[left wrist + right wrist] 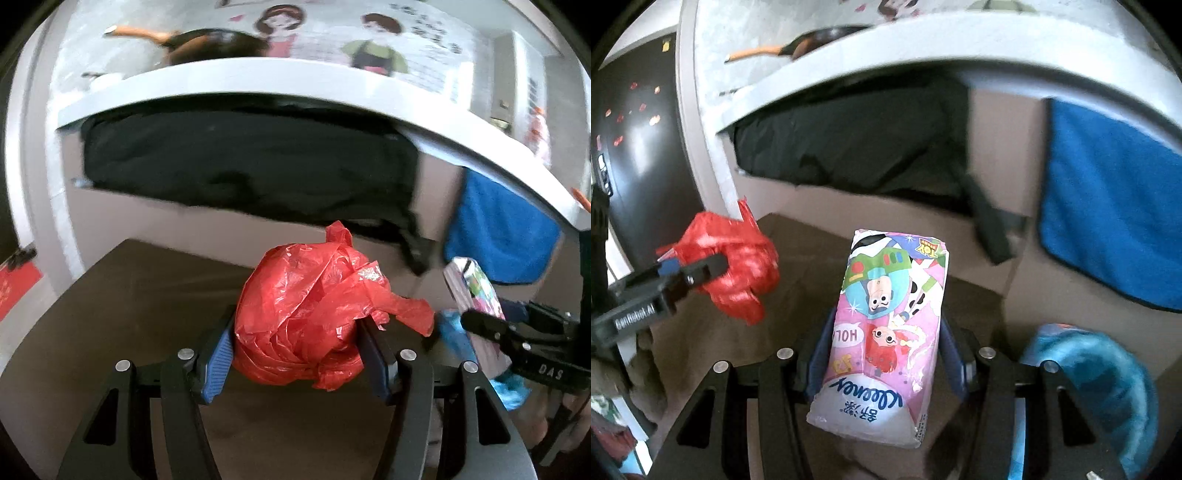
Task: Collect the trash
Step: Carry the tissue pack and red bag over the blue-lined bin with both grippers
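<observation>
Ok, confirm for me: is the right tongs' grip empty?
No: the right tongs are clamped on a pink tissue pack, which stands between their blue pads in the right wrist view.

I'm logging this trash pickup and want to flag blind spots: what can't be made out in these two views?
- Left wrist view: what is inside the crumpled red bag is hidden by its own plastic.
- Left wrist view: the tissue pack shows edge-on and blurred; its print is unreadable here.
- Right wrist view: the light blue thing at lower right is blurred and partly hidden by the right gripper.
- Both views: the dark pan on the counter is smeared.
</observation>
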`<action>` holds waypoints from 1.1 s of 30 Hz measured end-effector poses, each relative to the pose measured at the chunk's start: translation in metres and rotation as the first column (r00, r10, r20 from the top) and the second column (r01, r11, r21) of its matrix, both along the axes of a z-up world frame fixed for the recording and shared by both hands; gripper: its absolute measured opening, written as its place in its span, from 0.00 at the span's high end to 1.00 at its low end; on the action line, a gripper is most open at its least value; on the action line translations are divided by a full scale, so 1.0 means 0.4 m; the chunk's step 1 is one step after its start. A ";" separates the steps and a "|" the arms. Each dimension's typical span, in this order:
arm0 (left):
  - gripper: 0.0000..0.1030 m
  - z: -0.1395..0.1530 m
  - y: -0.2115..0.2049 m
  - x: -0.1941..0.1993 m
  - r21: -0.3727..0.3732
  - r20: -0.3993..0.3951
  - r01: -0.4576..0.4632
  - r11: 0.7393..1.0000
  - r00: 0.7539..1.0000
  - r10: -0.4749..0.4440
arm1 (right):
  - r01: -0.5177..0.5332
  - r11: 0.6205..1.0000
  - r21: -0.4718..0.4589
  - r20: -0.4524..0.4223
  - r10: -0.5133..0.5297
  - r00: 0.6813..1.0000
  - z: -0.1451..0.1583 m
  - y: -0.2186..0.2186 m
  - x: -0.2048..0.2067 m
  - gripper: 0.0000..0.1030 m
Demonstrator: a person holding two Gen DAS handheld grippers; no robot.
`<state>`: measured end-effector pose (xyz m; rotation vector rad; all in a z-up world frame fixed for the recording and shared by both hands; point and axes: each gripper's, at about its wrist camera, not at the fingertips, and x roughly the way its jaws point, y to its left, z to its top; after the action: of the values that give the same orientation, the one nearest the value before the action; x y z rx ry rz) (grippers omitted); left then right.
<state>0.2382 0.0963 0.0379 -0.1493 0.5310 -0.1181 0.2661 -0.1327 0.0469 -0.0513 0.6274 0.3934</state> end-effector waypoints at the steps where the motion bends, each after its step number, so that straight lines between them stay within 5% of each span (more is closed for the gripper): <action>1: 0.40 0.007 -0.031 -0.005 0.000 0.002 0.022 1.000 1.000 -0.022 | 0.016 1.000 0.001 0.007 -0.016 1.000 0.006 -0.025 -0.013 0.52; 11: 0.40 0.043 -0.328 -0.029 0.029 0.033 0.195 0.980 0.980 -0.196 | 0.209 0.977 0.032 0.068 -0.210 0.975 0.057 -0.306 -0.101 0.52; 20: 0.40 -0.011 -0.556 -0.002 0.057 -0.004 0.308 0.950 0.951 -0.308 | 0.350 0.935 0.060 0.028 -0.353 0.935 -0.018 -0.510 -0.133 0.52; 33: 0.39 -0.130 -0.671 0.065 0.078 -0.094 0.333 0.940 0.941 -0.325 | 0.391 0.917 0.075 -0.071 -0.386 0.920 -0.150 -0.566 -0.074 0.52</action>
<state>0.2644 -0.1722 -0.0142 0.0281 0.6378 -0.4154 0.2367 -0.3593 -0.0133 0.1678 0.6571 0.0352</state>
